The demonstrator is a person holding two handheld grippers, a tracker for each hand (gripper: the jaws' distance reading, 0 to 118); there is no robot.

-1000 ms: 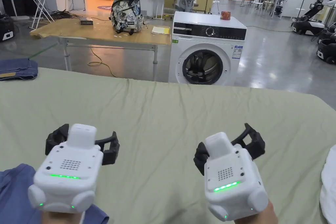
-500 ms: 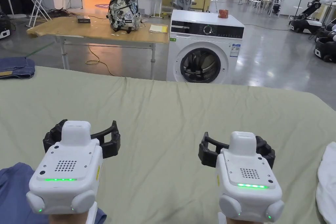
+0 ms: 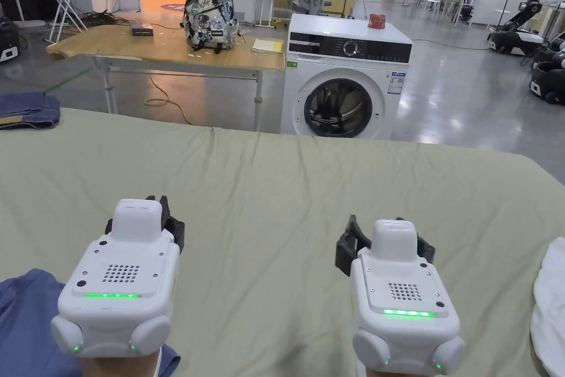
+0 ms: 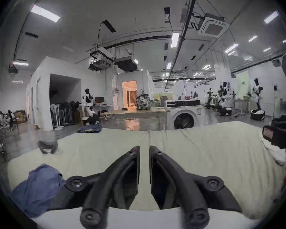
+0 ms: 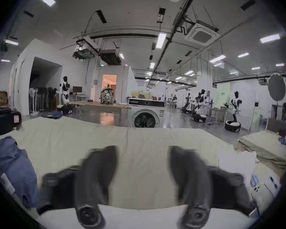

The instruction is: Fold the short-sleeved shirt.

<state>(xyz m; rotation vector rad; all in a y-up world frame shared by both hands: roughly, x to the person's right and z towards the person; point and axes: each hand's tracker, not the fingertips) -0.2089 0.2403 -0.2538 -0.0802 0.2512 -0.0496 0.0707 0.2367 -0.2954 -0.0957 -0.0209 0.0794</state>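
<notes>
A green sheet (image 3: 287,174) covers the flat surface in front of me. A crumpled blue garment (image 3: 22,317) (image 4: 38,188) (image 5: 15,166) lies at its near left corner, just left of my left gripper (image 3: 160,210) (image 4: 144,150). That gripper hovers over bare sheet, its jaws drawn together to a narrow gap with nothing between them. My right gripper (image 3: 386,226) (image 5: 142,150) hovers over the sheet further right, its blurred jaws apart and holding nothing. A white garment (image 3: 552,295) (image 5: 234,163) lies at the right edge, apart from both grippers.
Beyond the far edge stand a white washing machine (image 3: 345,85) and a wooden table (image 3: 165,55) with a backpack (image 3: 211,11). Folded denim (image 3: 27,110) lies at the far left corner. A small dark object (image 4: 47,146) sits near the sheet's left edge.
The left gripper's jaws have gone from wide open to nearly together. The right gripper's jaws have narrowed, and it has straightened from its earlier tilt. Neither has taken hold of anything.
</notes>
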